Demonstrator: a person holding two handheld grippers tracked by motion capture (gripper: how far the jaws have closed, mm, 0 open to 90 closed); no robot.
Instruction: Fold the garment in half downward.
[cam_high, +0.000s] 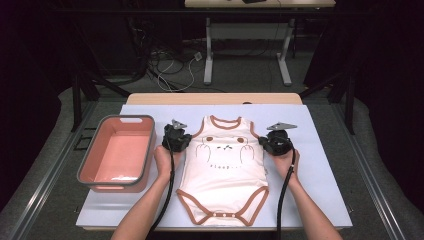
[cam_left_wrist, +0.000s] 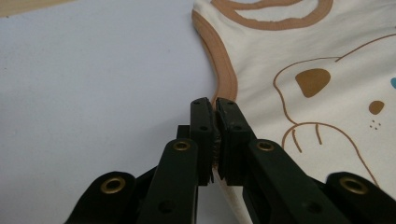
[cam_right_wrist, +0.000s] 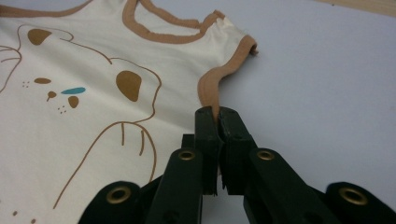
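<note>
A cream sleeveless baby bodysuit with brown trim and a bear print lies flat, neck away from me, on the white table cover. My left gripper is at its left armhole and my right gripper at its right armhole. In the left gripper view the black jaws are shut on the brown armhole edge of the bodysuit, with my left gripper pinching the trim. In the right gripper view my right gripper is likewise shut on the brown armhole trim of the bodysuit.
A grey-rimmed pink tub stands on the table to the left of the bodysuit, close to my left hand. Beyond the table's far edge are desk legs and loose cables on the floor.
</note>
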